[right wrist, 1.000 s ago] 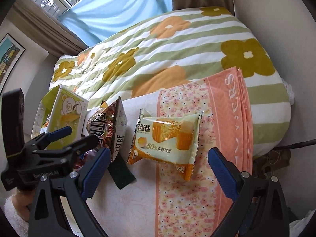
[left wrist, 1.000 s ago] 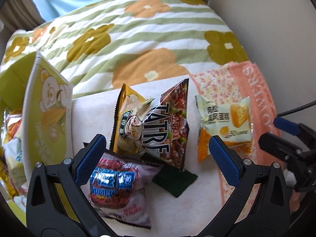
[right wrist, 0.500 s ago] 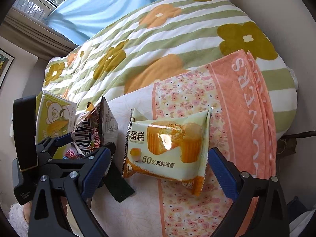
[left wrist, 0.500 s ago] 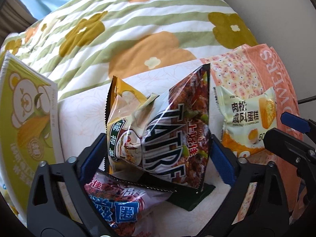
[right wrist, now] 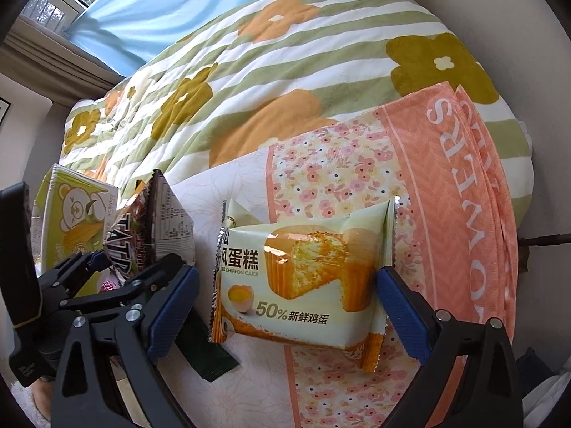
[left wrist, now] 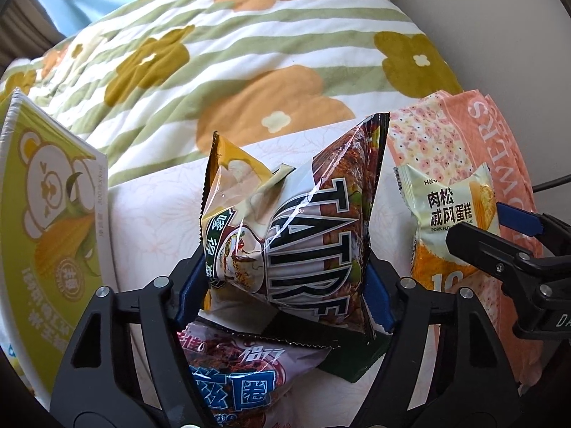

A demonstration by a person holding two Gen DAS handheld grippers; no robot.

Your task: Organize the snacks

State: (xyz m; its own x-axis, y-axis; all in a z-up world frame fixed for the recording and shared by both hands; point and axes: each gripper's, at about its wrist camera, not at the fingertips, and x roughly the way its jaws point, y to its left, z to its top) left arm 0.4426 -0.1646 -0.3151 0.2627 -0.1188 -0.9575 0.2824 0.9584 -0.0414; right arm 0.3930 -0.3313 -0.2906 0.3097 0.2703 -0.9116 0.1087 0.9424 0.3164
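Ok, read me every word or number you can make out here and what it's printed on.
"TATRE": dark snack bag between the closing left tongs.
"肉松 戚风蛋糕", "CHIFFON CAKE", "50% 新鲜鸡蛋": cake packet.
"OWERS", start hidden: pink cloth.
Bear box, pink packet and the bag's back panel: too small or cut off.

The left gripper (left wrist: 285,287) is closing on the dark snack bag (left wrist: 303,235), which fills its gap. A green box (left wrist: 50,207) blocks its left side. The other gripper (left wrist: 514,249) crowds its right. Ahead, the flowery blanket (left wrist: 249,53) lies bare.
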